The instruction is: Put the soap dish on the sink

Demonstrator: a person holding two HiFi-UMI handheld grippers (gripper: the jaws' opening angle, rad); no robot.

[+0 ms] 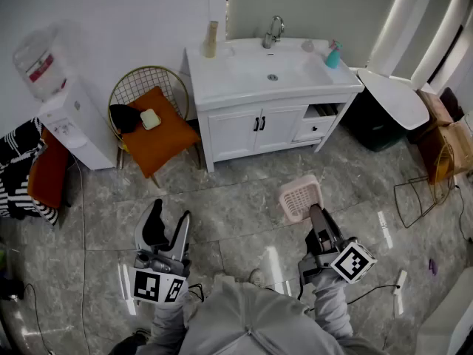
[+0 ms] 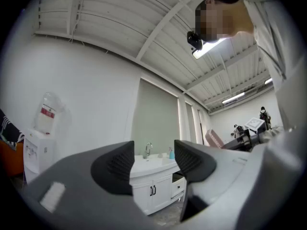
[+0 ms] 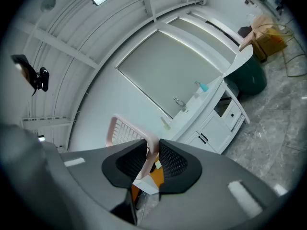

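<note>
Logger: Jaws, nearest first. Your left gripper (image 1: 170, 224), at 7 o'clock in the head view, stands released. Its own view shows the pads (image 2: 115, 164) apart, with only the room between them.

Operator: And the right?

Logger: Your right gripper (image 1: 316, 219), at 5 o'clock, is clenched on the rim of the pink soap dish (image 1: 300, 197). The dish tilts up and away from the jaws, above the grey marbled floor (image 1: 244, 176).

Operator: Further out?

Logger: At 10 o'clock, a wire chair (image 1: 140, 87) with an orange cushion (image 1: 157, 139). At 12 o'clock, well apart from the dish, the white sink (image 1: 222, 80) on its cabinet (image 1: 259, 132). Faucet (image 1: 273, 29) at the back, teal bottle (image 1: 333, 55) at the right end, one drawer (image 1: 316, 126) pulled open.
</note>
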